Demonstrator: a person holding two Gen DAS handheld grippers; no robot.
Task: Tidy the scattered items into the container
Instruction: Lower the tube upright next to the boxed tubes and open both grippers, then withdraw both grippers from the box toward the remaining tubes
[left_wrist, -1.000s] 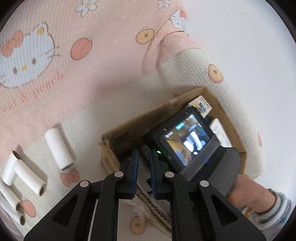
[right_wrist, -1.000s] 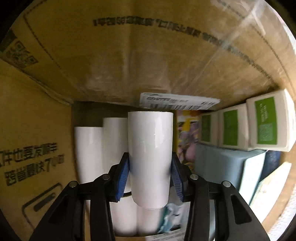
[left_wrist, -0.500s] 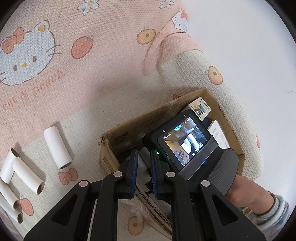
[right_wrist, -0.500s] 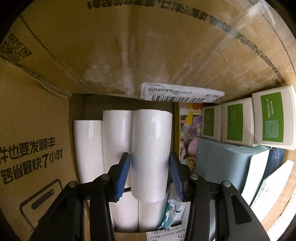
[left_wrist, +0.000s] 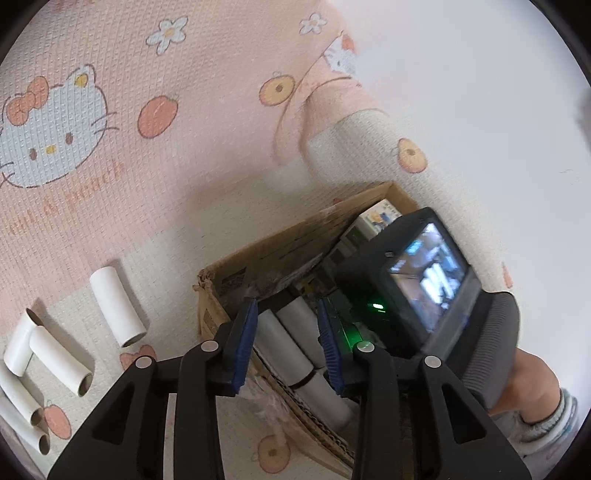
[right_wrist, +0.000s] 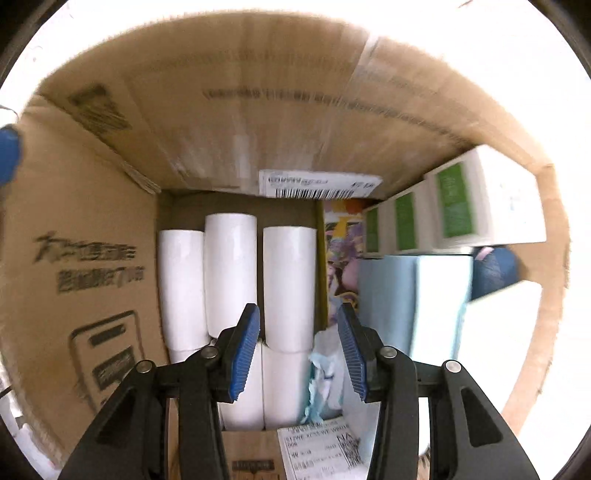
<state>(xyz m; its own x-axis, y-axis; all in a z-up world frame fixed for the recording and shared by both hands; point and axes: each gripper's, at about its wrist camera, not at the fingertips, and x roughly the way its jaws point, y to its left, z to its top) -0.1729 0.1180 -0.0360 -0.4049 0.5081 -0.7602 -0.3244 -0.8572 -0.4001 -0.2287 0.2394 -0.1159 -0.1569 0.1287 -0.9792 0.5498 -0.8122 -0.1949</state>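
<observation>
A cardboard box stands on a Hello Kitty blanket; its inner wall fills the right wrist view. Several white paper tubes lie side by side in it, also seen in the left wrist view. My right gripper is open and empty, just above the rightmost tube. My left gripper is open and empty, hovering over the box's near corner. Several more white tubes lie loose on the blanket at the left.
The box also holds green-labelled white boxes, a pale blue pack, a colourful booklet and crumpled tissue. The right gripper's body with its screen covers much of the box in the left wrist view.
My right gripper opened and let go of the white tube, which now lies among the others, and pulled back. My left gripper went from nearly shut to open.
</observation>
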